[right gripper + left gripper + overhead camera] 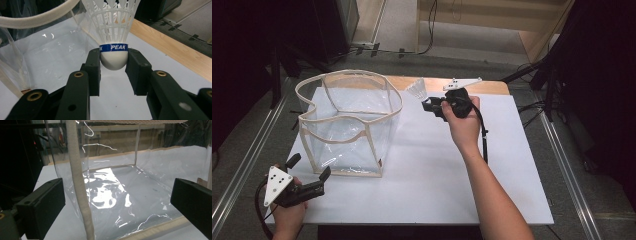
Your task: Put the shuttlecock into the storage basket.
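Hand-held gripper (113,68) clamps shuttlecock (113,37) cork.

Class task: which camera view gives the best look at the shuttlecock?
The right gripper view: the shuttlecock sits close, its white cork clamped between the right tool jaws. The high view shows it small and faint.

A lab-style recording bay

A white board (427,170) topped a wooden table (482,86), with black stands (557,65) at two o'clock, floor cables (427,30) at twelve, and dark curtains at nine.
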`<action>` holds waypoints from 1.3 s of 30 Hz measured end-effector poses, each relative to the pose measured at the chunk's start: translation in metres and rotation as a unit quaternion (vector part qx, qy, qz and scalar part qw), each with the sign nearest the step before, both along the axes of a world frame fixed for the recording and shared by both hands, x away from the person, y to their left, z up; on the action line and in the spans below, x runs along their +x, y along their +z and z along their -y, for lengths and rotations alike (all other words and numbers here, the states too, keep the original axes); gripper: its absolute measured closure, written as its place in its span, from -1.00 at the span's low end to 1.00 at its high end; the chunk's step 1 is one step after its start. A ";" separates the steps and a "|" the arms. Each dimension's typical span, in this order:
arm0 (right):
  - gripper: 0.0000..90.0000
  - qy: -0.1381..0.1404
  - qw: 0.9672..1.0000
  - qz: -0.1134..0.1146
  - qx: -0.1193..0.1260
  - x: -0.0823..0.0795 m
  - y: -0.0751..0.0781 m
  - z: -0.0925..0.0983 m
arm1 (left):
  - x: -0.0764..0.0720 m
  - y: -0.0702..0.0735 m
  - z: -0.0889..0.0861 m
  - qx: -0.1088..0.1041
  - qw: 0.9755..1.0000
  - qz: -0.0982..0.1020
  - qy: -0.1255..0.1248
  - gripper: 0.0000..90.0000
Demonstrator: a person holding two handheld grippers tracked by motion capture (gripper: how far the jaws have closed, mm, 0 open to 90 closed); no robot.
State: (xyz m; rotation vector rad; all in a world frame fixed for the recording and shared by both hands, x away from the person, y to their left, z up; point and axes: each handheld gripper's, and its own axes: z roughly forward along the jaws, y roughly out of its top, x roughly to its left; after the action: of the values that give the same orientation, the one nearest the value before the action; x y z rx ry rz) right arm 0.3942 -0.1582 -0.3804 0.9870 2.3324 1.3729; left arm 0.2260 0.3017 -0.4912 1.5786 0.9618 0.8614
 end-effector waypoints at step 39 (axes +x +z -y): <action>0.40 0.021 0.999 0.032 0.026 -0.010 0.022 -0.025 | 0.000 0.000 0.000 0.000 1.000 0.000 0.000 -0.99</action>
State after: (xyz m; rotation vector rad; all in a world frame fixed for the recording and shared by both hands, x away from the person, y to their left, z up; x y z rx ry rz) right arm 0.3840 -0.1336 -0.3580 0.8990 2.2953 1.4656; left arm 0.2260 0.3018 -0.4911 1.5791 0.9603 0.8618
